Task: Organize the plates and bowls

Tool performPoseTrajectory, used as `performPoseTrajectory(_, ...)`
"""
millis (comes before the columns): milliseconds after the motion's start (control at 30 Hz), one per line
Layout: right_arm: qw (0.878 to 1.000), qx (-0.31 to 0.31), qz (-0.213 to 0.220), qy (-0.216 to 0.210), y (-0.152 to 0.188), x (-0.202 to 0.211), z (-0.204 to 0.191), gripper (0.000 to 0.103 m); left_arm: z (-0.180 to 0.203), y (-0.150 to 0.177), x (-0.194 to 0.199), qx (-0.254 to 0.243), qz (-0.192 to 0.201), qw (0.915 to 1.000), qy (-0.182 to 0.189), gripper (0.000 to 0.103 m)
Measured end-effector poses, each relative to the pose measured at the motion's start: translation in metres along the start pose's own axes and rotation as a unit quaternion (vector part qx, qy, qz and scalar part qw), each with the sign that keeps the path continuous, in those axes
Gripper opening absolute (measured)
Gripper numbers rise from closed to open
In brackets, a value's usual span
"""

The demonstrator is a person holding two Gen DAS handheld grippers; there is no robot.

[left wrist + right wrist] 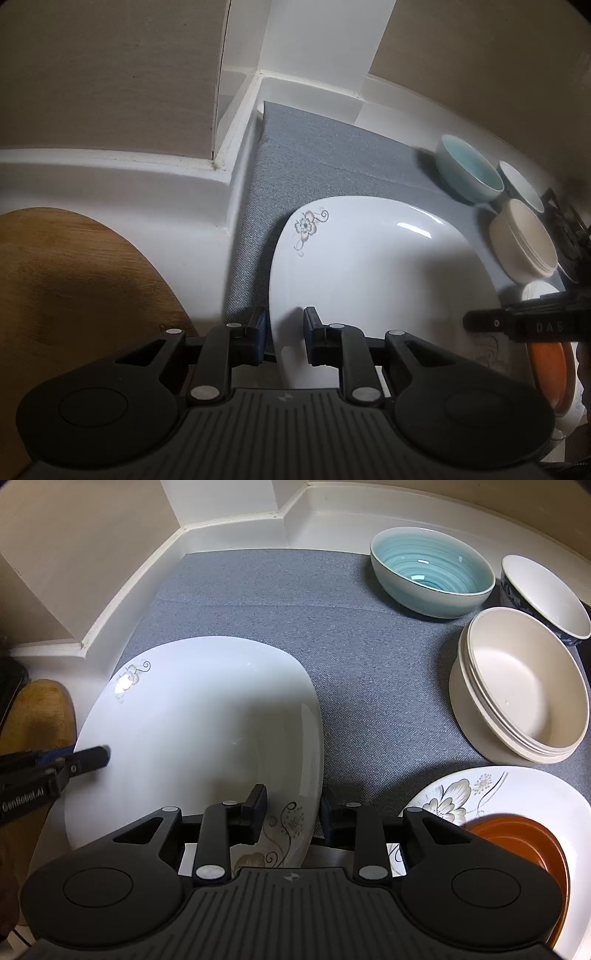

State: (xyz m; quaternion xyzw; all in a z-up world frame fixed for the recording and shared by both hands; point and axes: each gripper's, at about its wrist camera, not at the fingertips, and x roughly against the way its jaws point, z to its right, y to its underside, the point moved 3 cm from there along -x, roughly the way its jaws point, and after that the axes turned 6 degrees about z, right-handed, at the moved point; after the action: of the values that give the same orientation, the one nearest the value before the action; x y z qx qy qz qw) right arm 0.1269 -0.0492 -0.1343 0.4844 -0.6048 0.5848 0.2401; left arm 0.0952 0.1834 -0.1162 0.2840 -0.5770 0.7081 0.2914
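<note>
A large white plate (369, 266) with a small flower print is held between both grippers over the grey mat (369, 657). My left gripper (285, 334) is shut on the plate's left rim, one finger above and one below. In the right wrist view the same white plate (207, 720) fills the left half, and my right gripper (291, 814) is shut on its right rim, with the far finger partly hidden behind the edge. A teal bowl (432, 579), a blue-patterned bowl (546, 594) and stacked cream bowls (521, 686) stand at the right.
A second flowered plate (480, 794) with an orange-brown dish (524, 845) on it lies at the lower right. A raised white ledge (229, 520) borders the mat at the back and left. A wooden board (74, 288) lies to the left, beyond the ledge.
</note>
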Motion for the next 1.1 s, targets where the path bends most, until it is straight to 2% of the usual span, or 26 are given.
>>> performPoseTrajectory(333,1.0,-0.002,0.006,-0.004,0.002,0.0,0.001,0.032,0.0,-0.002,0.002,-0.007,0.001,1.0,0.003,0.022)
performPoseTrajectory(567,1.0,-0.022,0.015,-0.009,0.003,0.003,0.006,0.027,0.004,0.001,0.011,-0.01,0.004,0.9999,-0.003,0.02)
performPoseTrajectory(900,0.998,-0.013,0.047,-0.033,0.007,0.021,0.007,0.025,0.005,0.003,0.027,-0.014,0.025,0.9993,-0.023,0.021)
performPoseTrajectory(1100,0.997,-0.015,0.067,-0.047,0.009,0.037,0.014,0.025,0.022,0.004,0.046,-0.026,0.038,0.9984,-0.033,0.021)
